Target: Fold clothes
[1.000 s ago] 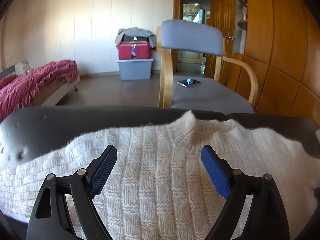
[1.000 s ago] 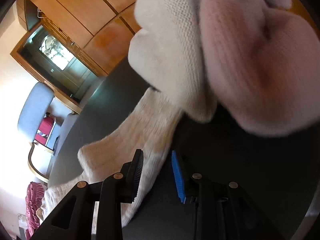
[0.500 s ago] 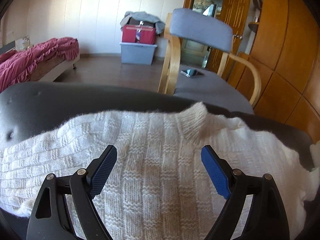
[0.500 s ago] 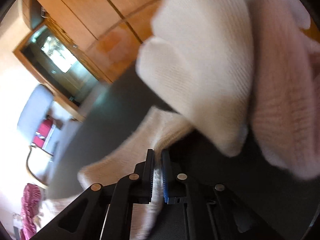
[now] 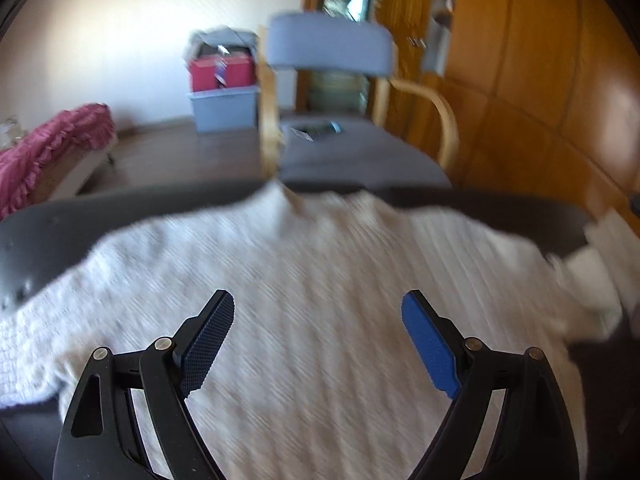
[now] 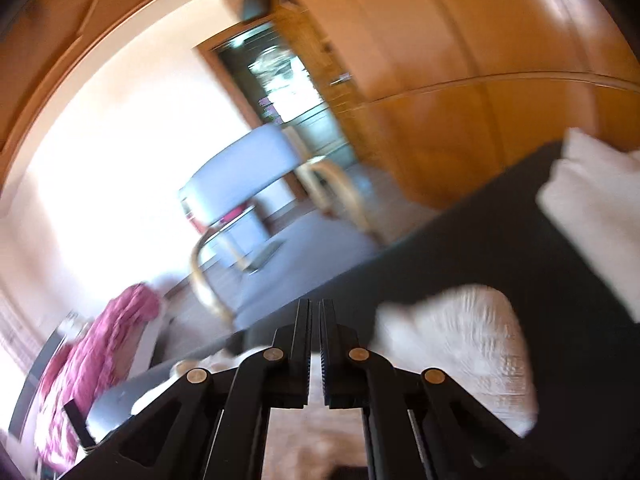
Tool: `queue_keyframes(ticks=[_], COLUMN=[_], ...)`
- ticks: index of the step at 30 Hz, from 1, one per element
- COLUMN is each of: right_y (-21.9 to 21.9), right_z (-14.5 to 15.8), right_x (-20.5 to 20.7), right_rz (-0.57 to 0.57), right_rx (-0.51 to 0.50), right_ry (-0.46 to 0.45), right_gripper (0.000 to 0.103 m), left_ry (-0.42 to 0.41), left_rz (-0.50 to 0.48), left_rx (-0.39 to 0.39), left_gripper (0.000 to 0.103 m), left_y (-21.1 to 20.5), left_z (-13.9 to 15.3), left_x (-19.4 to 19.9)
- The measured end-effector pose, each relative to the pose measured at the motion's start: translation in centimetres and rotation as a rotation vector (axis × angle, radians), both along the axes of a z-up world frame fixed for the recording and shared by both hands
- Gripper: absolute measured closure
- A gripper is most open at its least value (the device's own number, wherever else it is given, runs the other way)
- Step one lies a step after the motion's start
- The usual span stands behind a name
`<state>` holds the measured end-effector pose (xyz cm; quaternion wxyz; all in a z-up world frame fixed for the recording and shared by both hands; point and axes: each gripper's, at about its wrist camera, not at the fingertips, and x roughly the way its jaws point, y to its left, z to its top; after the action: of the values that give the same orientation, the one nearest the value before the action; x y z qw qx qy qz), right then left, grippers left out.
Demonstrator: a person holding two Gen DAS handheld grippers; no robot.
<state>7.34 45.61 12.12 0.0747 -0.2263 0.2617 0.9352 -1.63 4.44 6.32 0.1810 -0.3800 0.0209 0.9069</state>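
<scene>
The left tool (image 5: 318, 316) hangs over the middle of a white knitted sweater (image 5: 320, 280) with its jaws spread wide and nothing between them; both blue pads stand clear above the knit. The sweater lies spread flat across a dark counter (image 5: 52, 232), its collar toward the far edge and one sleeve running off to the left. At the right end of the counter a pale bundle of other clothes (image 5: 592, 276) lies just beside the sweater's shoulder. The whole view is blurred.

The right tool (image 6: 315, 332) has its jaws pressed together. A sliver of pale knit shows in the narrow slit between the pads, and more of it lies below the fingers, so it appears to be pinching a fold of the sweater (image 6: 460, 344), though blur keeps the contact from being clear. That part of the sweater bulges up just right of the fingers, above the dark counter (image 6: 460, 248). Farther right a folded white garment (image 6: 596, 208) rests on the counter.

Beyond the counter stands a chair (image 5: 332, 52) with a blue-grey back and seat and bent wooden arms, a flat dark object (image 5: 316, 130) lying on its seat. Behind it are a red box on a grey bin (image 5: 224, 92), a bed with a pink cover (image 5: 48, 152) at left, and wooden cabinet panels (image 5: 540, 60) at right.
</scene>
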Motion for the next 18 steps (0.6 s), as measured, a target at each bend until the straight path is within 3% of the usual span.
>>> queue_keyframes(ticks=[2, 3, 6, 9, 13, 18], right_y=[-1.3, -2.0, -2.7, -2.8, -2.7, -0.8], right_z=[-1.0, -1.5, -5.1, -8.5, -10.8, -11.9], right_x=[-1.3, -1.9, -4.5, -5.0, -5.3, -7.0], right_rz=[0.016, 0.024, -0.001, -0.002, 0.032, 0.035], right_rx=[0.092, 0.138, 0.278, 0.432, 0.552, 0.560], right_ry=[-0.073, -0.110, -0.307, -0.433, -0.482, -0.517], right_gripper=[0.094, 0.080, 0.078, 0.078, 0.078, 0.078], left_ry=[-0.022, -0.023, -0.015, -0.030, -0.087, -0.089], left_rz=[-0.038, -0.049, -0.041, -0.032, -0.014, -0.012], left_rx=[-0.005, -0.015, -0.094, -0.163, -0.123, -0.123], left_gripper=[0.014, 0.014, 0.014, 0.014, 0.014, 0.013], left_y=[1.1, 1.7, 3.3, 4.2, 3.4, 3.4], left_z=[-0.3, -0.6, -1.9, -3.4, -4.1, -4.4], left_x=[1.0, 1.5, 2.2, 1.9, 1.0, 1.0])
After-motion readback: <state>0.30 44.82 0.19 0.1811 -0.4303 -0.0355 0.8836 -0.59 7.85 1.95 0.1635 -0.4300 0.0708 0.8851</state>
